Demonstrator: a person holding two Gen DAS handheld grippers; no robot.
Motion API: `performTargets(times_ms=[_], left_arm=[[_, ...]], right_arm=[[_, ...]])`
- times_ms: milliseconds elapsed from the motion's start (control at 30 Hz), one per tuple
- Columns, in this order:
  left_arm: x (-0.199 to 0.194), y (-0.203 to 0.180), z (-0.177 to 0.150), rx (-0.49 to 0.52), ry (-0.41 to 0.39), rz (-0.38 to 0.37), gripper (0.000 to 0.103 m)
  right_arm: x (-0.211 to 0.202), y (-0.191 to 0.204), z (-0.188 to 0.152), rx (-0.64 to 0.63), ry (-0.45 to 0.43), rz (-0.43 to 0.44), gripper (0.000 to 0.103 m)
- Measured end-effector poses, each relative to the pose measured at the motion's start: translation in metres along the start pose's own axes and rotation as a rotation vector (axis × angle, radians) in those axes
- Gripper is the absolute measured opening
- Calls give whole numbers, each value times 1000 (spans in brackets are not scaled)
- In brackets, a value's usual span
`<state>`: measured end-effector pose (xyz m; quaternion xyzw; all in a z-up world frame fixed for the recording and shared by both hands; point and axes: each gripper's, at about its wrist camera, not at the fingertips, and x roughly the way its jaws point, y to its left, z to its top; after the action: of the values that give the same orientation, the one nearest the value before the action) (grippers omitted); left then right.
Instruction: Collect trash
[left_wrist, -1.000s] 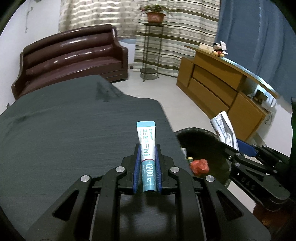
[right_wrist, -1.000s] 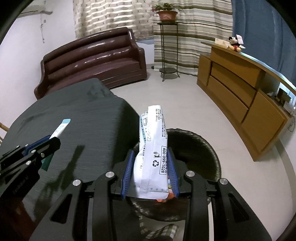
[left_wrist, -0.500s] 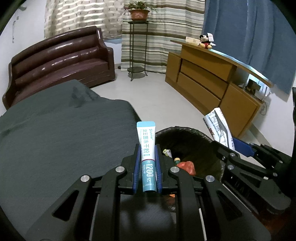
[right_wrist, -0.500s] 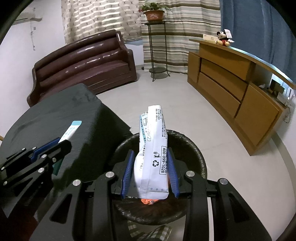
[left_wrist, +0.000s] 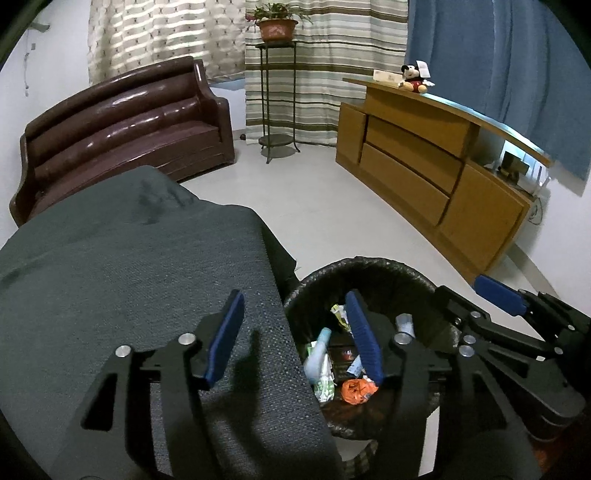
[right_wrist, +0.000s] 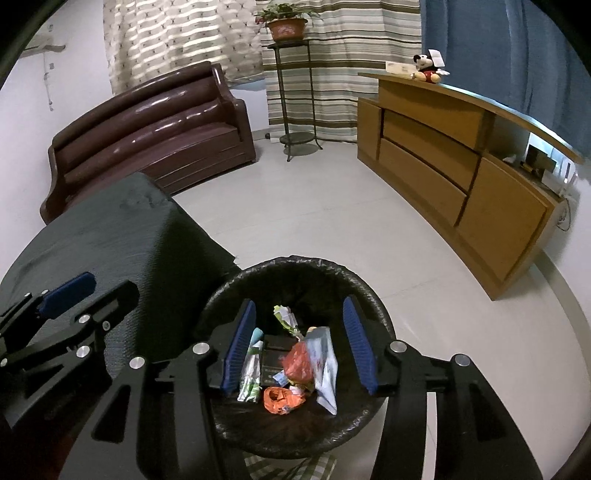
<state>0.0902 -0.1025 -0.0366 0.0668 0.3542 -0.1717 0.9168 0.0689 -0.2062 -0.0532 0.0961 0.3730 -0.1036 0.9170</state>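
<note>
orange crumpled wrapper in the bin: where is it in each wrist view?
Left wrist: orange wrapper lies low and right of centre, in the bin, by the gripper's right finger.
Right wrist: orange wrapper lies bottom centre, on the bin floor.
Shared landmark: the plush toy on the wooden counter.
</note>
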Motion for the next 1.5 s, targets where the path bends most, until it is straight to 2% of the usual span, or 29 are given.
performTargets(times_ms=[100,233,267,467,567,1133,1233,1500], left_arm=[[-3,2,-1,-7,-2,2,64],[-11,4,-2,-13,-11,2,68],[-13,5,-3,-13,-13,4,71],[-30,9,-8,-14,-35,15,74],[-39,12,-12,-16,-47,39,79],[-84,37,-34,-52,-57,62,80],[-90,39,-38,-54,-63,87,85],[-107,50,-43,-72,-86,97,86]], right_arm=[[-3,0,-1,0,-8,-8,54],[-9,1,-2,0,-16,-15,58],[-10,0,-2,-1,-18,-16,58],[-22,0,-3,-6,-32,-19,59],[-27,3,-5,-11,-37,-18,60],[-58,21,-24,-43,-38,12,64],[-63,23,-26,-44,-45,14,64],[-76,31,-30,-48,-73,21,67]])
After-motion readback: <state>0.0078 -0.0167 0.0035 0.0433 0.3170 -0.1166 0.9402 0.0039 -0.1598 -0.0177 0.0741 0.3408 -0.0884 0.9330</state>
